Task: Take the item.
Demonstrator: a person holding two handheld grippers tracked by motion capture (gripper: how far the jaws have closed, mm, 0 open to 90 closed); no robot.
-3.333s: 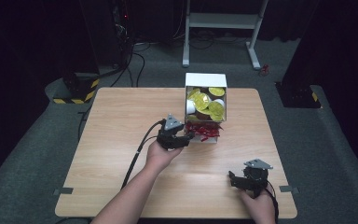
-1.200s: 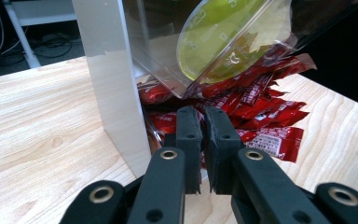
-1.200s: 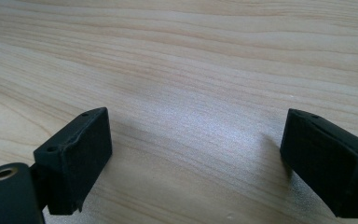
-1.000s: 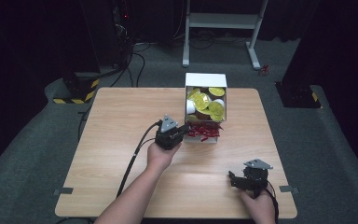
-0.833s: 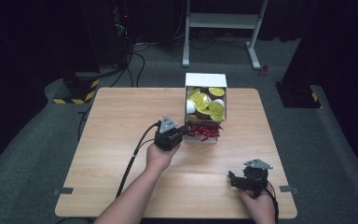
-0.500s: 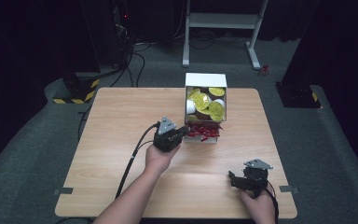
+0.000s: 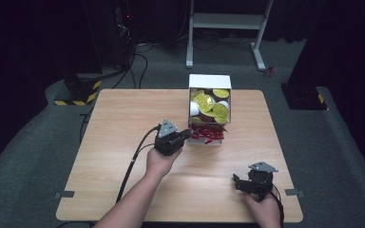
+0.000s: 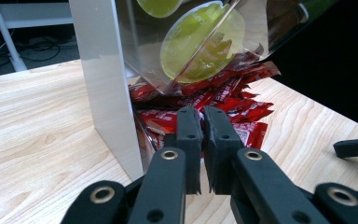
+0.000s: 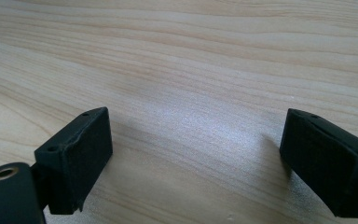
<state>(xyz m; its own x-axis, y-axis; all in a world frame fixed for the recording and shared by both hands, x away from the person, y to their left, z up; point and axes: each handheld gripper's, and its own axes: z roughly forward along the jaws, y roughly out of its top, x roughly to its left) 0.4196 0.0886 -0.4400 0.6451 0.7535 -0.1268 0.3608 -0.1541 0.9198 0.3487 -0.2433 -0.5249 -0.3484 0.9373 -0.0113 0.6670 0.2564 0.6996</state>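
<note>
Beside one box [image 7: 209, 81], two grippers

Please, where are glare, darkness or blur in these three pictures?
High view: dark room, bright patch on table. Left gripper view: reflections on clear panel, near jaws soft, red packets sharp. Right gripper view: pale sheen on wood between the jaws, which are slightly blurred.

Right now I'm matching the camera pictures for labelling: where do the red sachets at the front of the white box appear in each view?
High view: the red sachets lie centre, at the white box's near end, just right of the left gripper.
Left gripper view: red sachets centre, just beyond the shut jaws, under the yellow-lidded cups.
Right gripper view: wooden tabletop between open jaws; no sachets.
Shared landmark: the wooden tabletop.
</note>
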